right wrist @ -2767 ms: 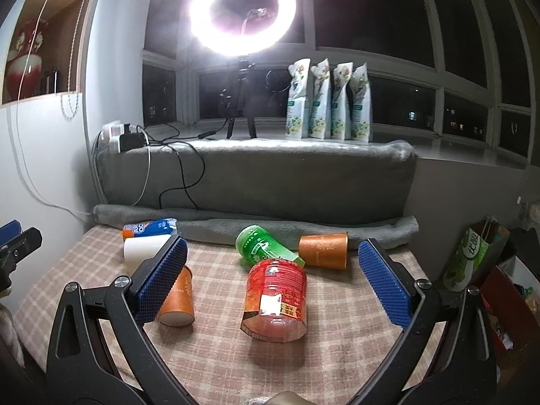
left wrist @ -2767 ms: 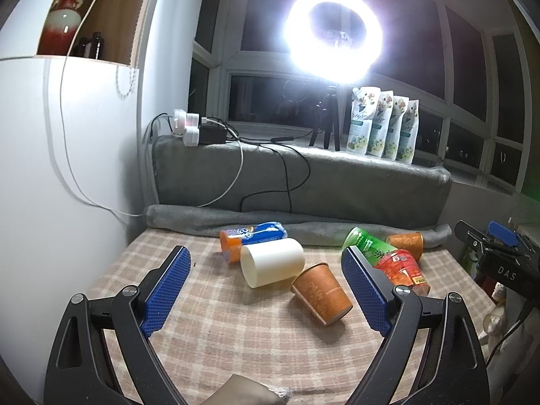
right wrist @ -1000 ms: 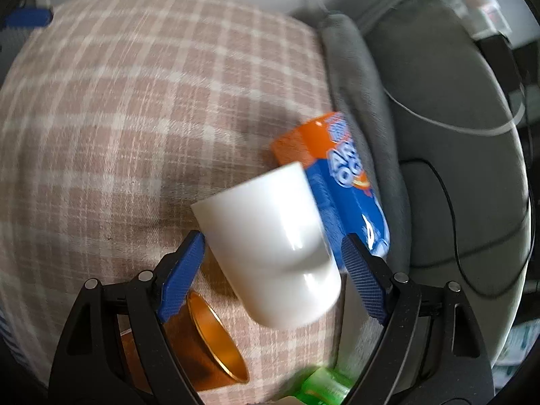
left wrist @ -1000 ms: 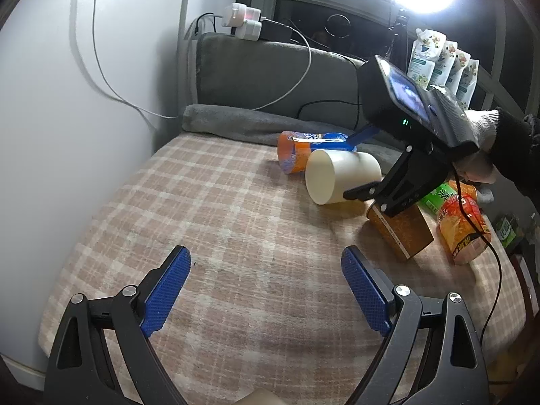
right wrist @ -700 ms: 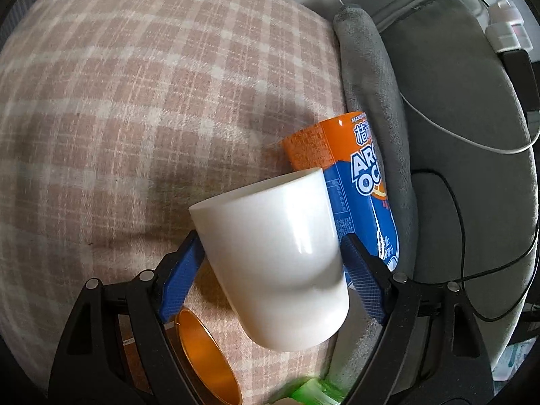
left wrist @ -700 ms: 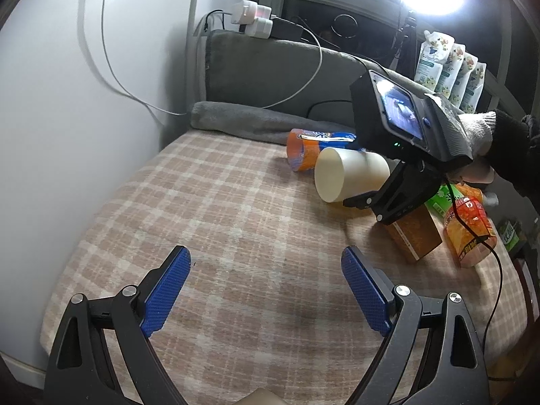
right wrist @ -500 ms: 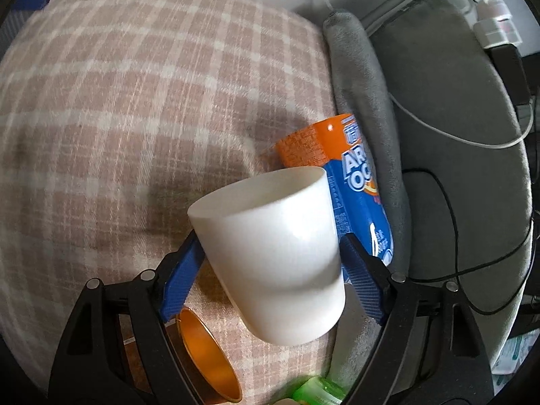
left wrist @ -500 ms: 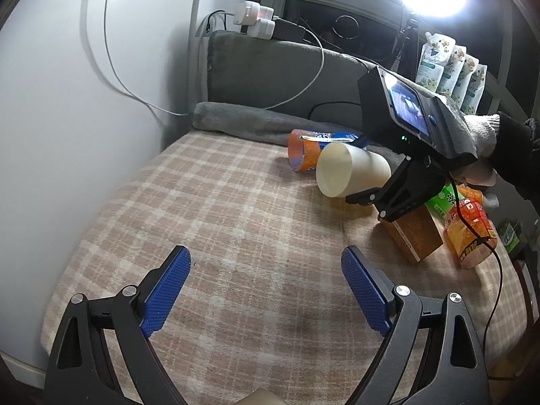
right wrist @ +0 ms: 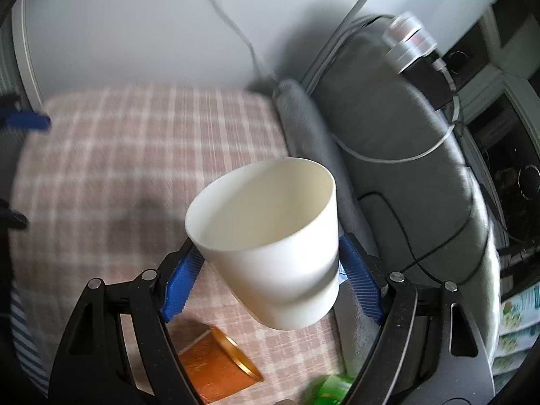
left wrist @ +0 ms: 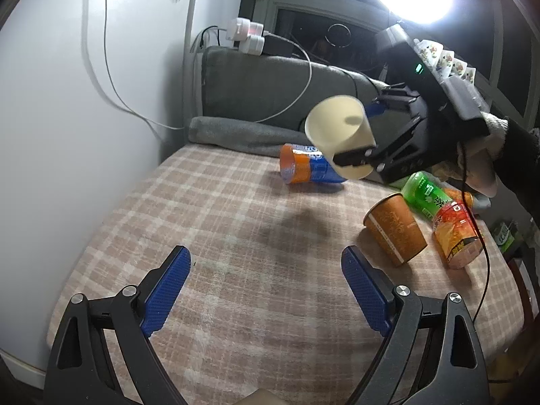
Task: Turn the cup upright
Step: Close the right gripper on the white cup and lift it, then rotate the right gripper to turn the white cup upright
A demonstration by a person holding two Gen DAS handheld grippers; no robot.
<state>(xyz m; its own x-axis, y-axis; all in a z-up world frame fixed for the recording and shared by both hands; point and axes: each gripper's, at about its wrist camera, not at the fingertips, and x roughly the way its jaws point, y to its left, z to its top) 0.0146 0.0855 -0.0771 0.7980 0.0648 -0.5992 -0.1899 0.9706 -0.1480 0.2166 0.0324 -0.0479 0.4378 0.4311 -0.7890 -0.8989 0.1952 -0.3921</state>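
Nearest me, the left gripper (left wrist: pixel 265 283) hangs low over the pink plaid blanket (left wrist: pixel 236 236), blue pads spread wide, gripping nothing (waiting its turn, I'd say). Further in, the right gripper (right wrist: pixel 270 280) is clamped on the plain white tapered cup (right wrist: pixel 270 236), lifted clear of the blanket and tilted, mouth angled up toward the wall. That hold near the base leaves the rim free for setting it down. Beyond lie an orange paper cup (left wrist: pixel 395 233) and an orange-and-blue canister (left wrist: pixel 308 168), both on their sides.
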